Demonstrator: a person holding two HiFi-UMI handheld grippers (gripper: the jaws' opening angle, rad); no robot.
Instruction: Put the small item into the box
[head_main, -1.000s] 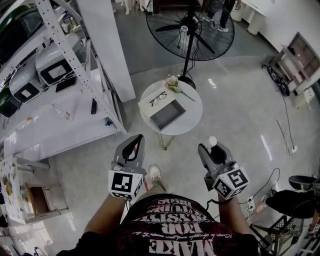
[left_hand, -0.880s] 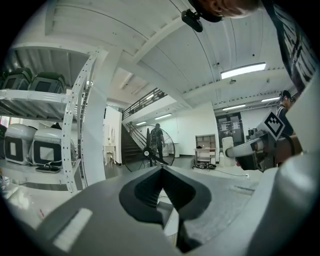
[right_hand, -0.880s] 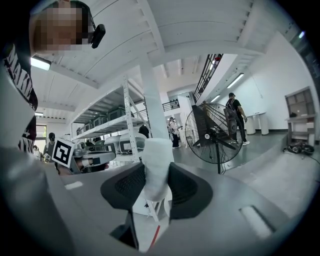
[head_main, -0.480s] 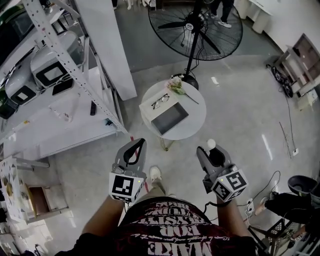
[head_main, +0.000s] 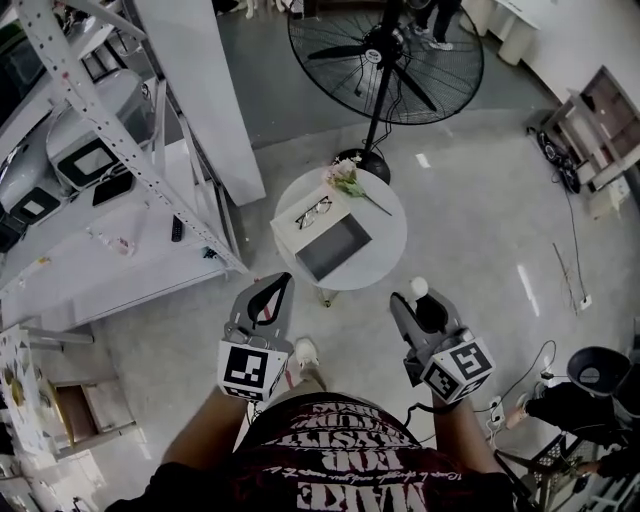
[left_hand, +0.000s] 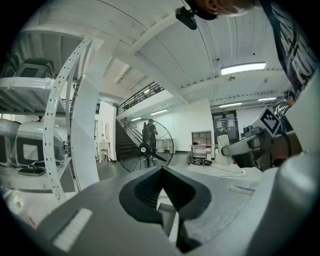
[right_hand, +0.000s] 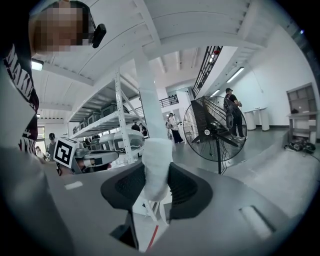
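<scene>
Head view, lower centre: side by side, pointing up-frame; right hand-held gripper (head_main: 417, 301) pinching pale, rounded small item (head_main: 420, 287); left hand-held gripper (head_main: 281, 281) pressed together, empty.

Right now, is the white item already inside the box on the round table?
No, the white item sits between the right gripper's jaws, and the box looks empty.

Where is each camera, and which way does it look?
Head view: on the person's head, looking steeply down at the table and box; left tongs, right tongs and shirt show.
Left gripper view: on the left tongs, looking forward along shut jaws; right tongs shows.
Right gripper view: on the right tongs, looking forward past its gripped white item; left tongs shows.
All three show the fan.
</scene>
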